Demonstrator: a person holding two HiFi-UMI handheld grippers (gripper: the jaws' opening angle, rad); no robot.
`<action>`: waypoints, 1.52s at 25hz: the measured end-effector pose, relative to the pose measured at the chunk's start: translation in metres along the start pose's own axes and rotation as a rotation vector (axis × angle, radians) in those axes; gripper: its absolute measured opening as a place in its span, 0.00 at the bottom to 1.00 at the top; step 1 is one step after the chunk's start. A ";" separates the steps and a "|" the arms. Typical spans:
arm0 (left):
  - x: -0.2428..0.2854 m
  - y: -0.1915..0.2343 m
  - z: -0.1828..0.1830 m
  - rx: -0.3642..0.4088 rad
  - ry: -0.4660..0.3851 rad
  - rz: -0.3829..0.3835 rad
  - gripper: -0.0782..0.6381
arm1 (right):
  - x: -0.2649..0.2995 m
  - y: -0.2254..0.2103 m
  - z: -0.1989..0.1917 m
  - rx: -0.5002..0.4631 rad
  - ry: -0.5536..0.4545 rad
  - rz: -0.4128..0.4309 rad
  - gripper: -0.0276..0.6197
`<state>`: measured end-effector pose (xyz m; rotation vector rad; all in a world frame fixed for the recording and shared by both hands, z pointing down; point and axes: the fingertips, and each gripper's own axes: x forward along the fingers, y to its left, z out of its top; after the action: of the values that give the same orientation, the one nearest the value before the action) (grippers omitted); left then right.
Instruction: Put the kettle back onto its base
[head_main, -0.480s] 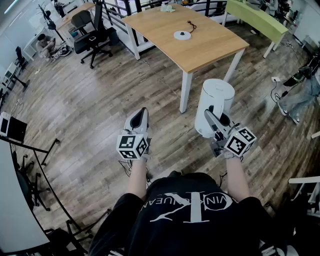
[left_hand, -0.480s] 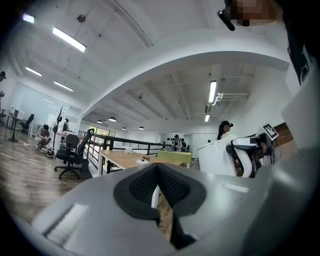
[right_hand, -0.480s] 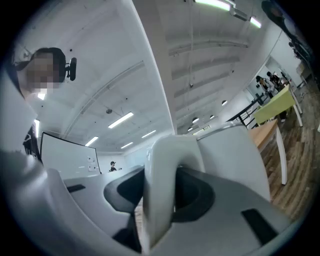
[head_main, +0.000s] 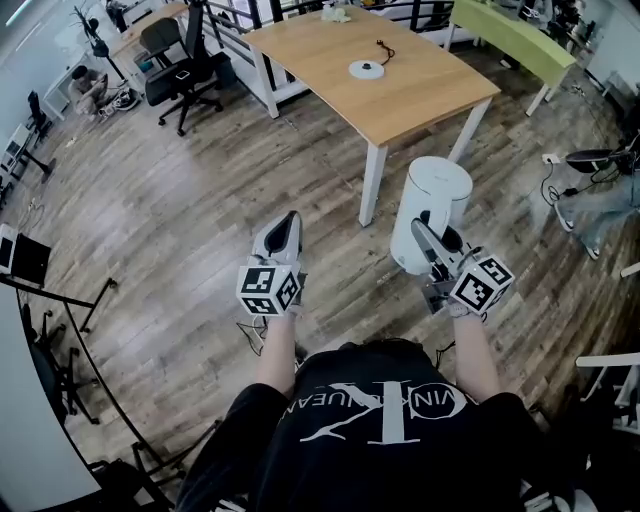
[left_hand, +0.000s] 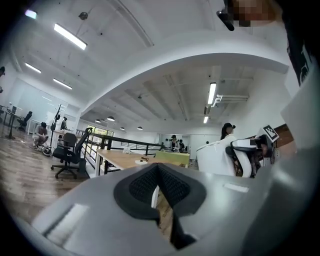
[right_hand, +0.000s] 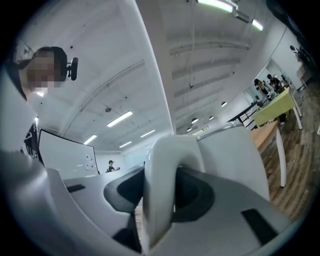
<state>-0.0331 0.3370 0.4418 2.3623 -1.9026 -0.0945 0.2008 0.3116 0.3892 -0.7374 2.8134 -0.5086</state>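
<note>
The kettle, white and upright, is held in the air over the floor, in front of the near corner of the table. The right gripper is clamped on the handle: the handle loop stands between the two pads and both press on it. The left gripper is beside it, well apart from the kettle, with its jaws together and nothing between them. The base, a white disc, lies flat near the middle of the table, and its cord runs toward the far edge. Bare light wood surrounds the base on all sides. The table stands on white legs on a floor of dark wood planks. Open floor lies between the person and the near table edge, and extends widely to the left. A black chair stands left of the table beside a railing. A green bench stands beyond the table's right side. Cables lie on the floor to the right, and black stands line the left edge.
</note>
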 end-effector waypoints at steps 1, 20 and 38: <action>0.002 0.000 -0.001 -0.003 -0.001 -0.004 0.11 | 0.002 0.001 0.000 -0.004 0.004 0.003 0.27; 0.043 0.043 -0.022 -0.068 0.045 0.036 0.11 | 0.060 -0.051 0.003 0.026 0.047 0.000 0.27; 0.235 0.107 -0.004 -0.090 0.074 -0.006 0.11 | 0.181 -0.159 0.071 0.021 0.020 0.079 0.27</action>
<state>-0.0862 0.0855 0.4632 2.2805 -1.8189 -0.0908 0.1336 0.0706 0.3659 -0.6173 2.8381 -0.5334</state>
